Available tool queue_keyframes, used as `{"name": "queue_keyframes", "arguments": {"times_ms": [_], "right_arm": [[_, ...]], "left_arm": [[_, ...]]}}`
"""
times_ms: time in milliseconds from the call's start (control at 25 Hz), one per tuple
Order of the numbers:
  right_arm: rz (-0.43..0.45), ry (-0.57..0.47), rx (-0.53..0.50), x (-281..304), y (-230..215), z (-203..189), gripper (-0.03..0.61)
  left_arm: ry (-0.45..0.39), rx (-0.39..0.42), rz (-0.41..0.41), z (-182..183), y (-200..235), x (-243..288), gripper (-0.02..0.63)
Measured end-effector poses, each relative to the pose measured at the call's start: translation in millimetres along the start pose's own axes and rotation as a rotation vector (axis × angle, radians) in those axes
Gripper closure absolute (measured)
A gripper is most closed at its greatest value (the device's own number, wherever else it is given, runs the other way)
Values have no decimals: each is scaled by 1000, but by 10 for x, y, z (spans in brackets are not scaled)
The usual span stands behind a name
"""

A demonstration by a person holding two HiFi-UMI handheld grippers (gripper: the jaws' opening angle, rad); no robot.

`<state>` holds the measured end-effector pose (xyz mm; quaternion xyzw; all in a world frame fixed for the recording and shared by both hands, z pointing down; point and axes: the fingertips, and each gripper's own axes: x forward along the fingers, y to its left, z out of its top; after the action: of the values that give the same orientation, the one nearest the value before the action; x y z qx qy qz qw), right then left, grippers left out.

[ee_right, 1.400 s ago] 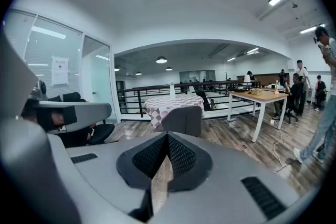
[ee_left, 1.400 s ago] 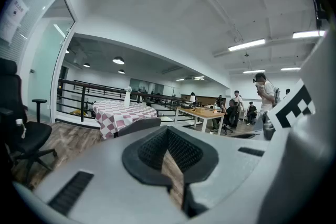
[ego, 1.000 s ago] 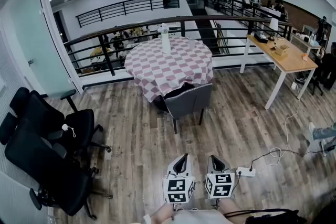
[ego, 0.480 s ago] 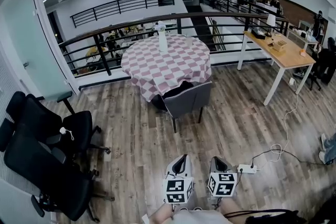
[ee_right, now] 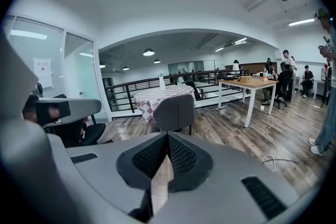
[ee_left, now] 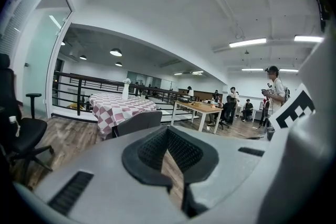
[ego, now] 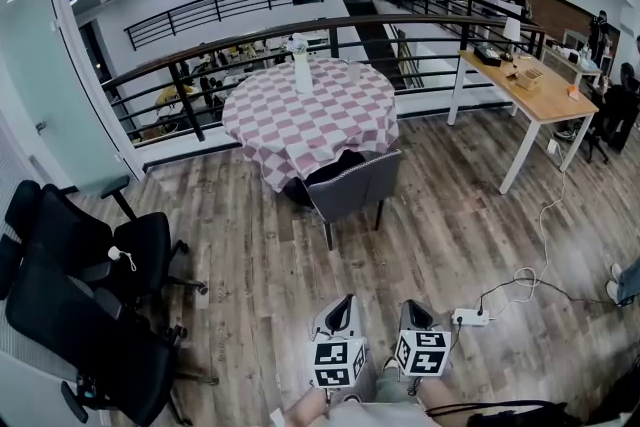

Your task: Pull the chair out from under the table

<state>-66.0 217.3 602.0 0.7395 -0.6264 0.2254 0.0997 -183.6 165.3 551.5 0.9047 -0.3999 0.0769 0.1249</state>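
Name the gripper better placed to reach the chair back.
Right, narrowly: the chair sits dead ahead of the right gripper, slightly aside of the left gripper. Both are shut and far off.

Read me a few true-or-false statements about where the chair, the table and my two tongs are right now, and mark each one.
1. The grey chair is tucked against the round checked table. True.
2. The left tongs grip the chair's backrest. False: they are shut on nothing, and open floor lies between them and the chair.
3. The right tongs are shut and empty. True.
4. Nothing stands on the table. False: a tall white vase stands on it.
5. A white power strip lies on the floor. True.
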Motion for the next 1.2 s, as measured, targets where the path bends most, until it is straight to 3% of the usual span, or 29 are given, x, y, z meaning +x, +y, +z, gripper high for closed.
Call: {"name": "queue_keyframes", "arguments": {"times_ms": [520, 920, 1200], "right_arm": [[44, -13, -25, 601, -462, 508, 565], [99, 25, 18, 1020, -915, 719, 565], [119, 40, 26, 1222, -1221, 809, 565]], "left_arm": [[-9, 10, 33, 250, -72, 771, 611], [-12, -10, 75, 377, -225, 1381, 611], [-1, -18, 46, 397, -438, 1728, 610]]}}
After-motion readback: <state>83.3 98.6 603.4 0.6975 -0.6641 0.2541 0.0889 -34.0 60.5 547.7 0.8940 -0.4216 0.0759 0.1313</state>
